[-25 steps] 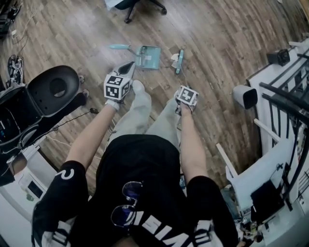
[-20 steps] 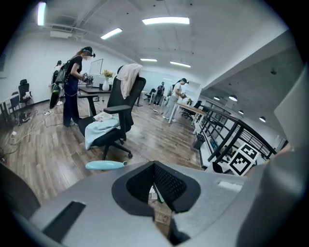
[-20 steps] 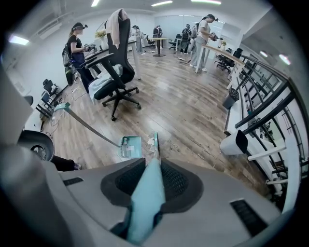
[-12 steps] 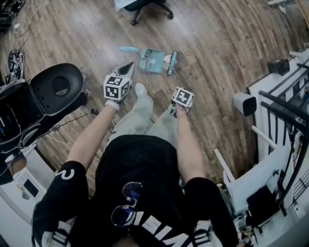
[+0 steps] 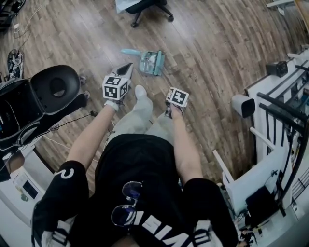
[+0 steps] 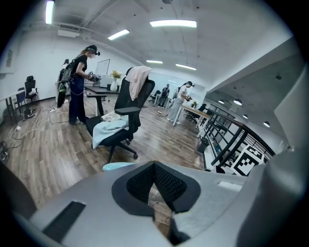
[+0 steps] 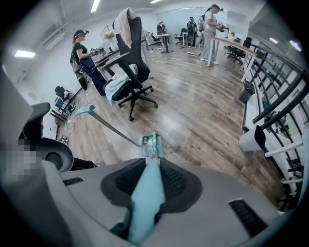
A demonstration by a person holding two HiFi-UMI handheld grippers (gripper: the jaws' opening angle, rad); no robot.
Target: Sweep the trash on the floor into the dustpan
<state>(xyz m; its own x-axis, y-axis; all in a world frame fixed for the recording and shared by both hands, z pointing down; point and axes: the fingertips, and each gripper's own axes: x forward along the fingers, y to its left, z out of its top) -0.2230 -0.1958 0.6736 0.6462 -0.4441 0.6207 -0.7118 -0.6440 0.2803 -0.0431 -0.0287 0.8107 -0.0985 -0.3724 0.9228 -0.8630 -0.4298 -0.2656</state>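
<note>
The broom (image 5: pixel 160 61), clamped in the jaws of the right gripper (image 7: pixel 147 193), has been swept toward nine o'clock against the dustpan (image 5: pixel 148 63), at that gripper's eleven o'clock. The trash (image 7: pixel 145 141) is judged gathered inside. The jaws of the left gripper (image 5: pixel 128 67) are together, empty.

Brown wood-plank floor (image 5: pixel 217 43) throughout. Head view: black office chair (image 5: pixel 145 6) at 12 o'clock, pale cloth on its seat. Black moulded seat (image 5: pixel 53 89) at 9 o'clock, cables (image 5: pixel 21 21) on the floor at 10 o'clock. White frames and black railing (image 5: pixel 285 103) at 3 o'clock. Gripper views: open office, white ceiling (image 6: pixel 231 43) with strip lights (image 6: pixel 173 23), desks (image 6: pixel 104 89) at the far wall, standing person (image 6: pixel 78 84) at 10 o'clock, more people further back.
</note>
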